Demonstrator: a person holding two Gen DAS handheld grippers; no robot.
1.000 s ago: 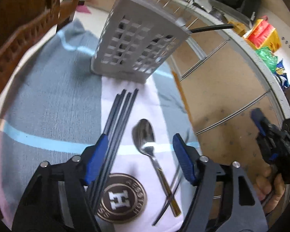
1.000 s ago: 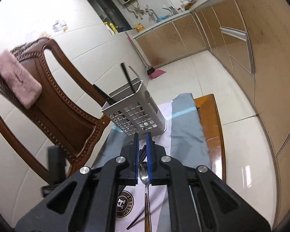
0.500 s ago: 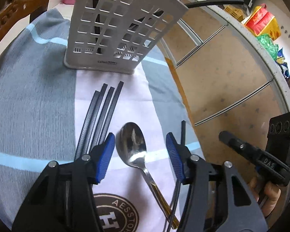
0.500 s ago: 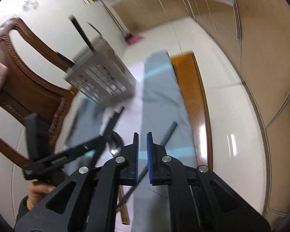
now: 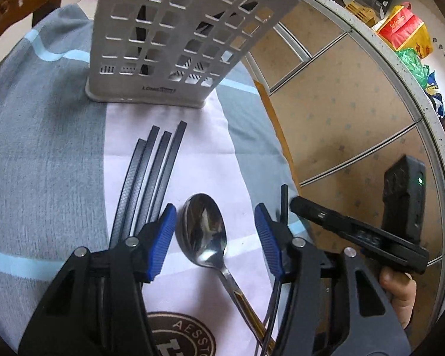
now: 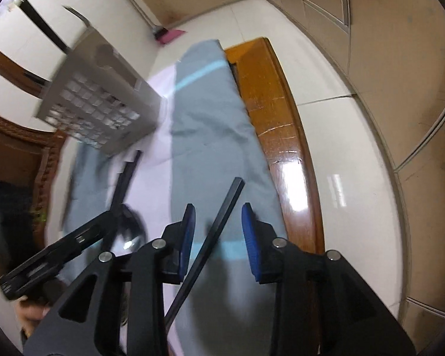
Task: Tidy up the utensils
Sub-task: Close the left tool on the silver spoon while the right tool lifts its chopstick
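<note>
A steel spoon (image 5: 203,231) lies on the white middle of the cloth. Its bowl sits between the blue pads of my left gripper (image 5: 215,237), which is open and does not press on it. Several black chopsticks (image 5: 151,178) lie side by side just left of the spoon. A grey perforated utensil holder (image 5: 169,38) stands upright behind them with dark utensils inside. My right gripper (image 6: 218,234) points down over a single black chopstick (image 6: 225,216) on the grey cloth. Its jaws are opening, with the chopstick between them untouched.
The grey-blue cloth (image 6: 204,118) with pale stripes and a round brown logo (image 5: 181,338) covers a wooden table whose bare edge (image 6: 270,103) runs along the right. A carved wooden chair (image 6: 12,148) stands left. Cabinets and tiled floor lie beyond.
My left gripper came forward and its jaws narrowed around the spoon bowl. My right gripper dropped from high up, tilted down onto the lone chopstick, and its shut jaws parted.
</note>
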